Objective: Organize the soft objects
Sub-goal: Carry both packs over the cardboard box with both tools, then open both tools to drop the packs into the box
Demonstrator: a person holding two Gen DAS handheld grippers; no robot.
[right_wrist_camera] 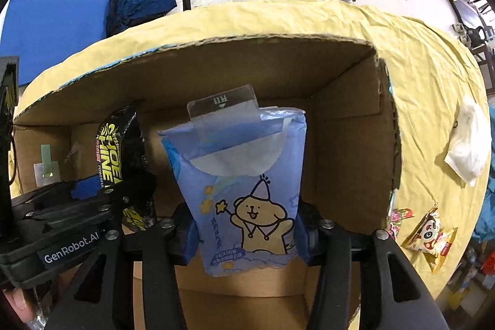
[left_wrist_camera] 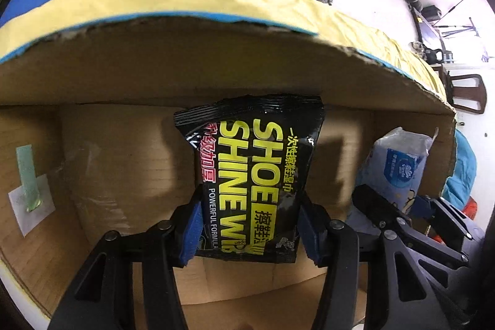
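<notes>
My left gripper (left_wrist_camera: 249, 232) is shut on a black shoe shine wipes pack (left_wrist_camera: 253, 172) with yellow lettering, held upright inside an open cardboard box (left_wrist_camera: 185, 73). My right gripper (right_wrist_camera: 247, 234) is shut on a blue wet wipes pack (right_wrist_camera: 244, 187) with a cartoon bear, held upright inside the same box (right_wrist_camera: 349, 126). In the right wrist view the black pack (right_wrist_camera: 116, 156) and the left gripper (right_wrist_camera: 89, 190) show at the left. In the left wrist view the blue pack (left_wrist_camera: 399, 166) and the right gripper (left_wrist_camera: 402, 212) show at the right.
The box stands on a yellow cloth (right_wrist_camera: 433, 76) over the table. A white soft item (right_wrist_camera: 467, 141) and small snack packets (right_wrist_camera: 430, 234) lie on the cloth right of the box. A dark blue cloth (right_wrist_camera: 136, 5) and blue mat (right_wrist_camera: 52, 23) lie beyond.
</notes>
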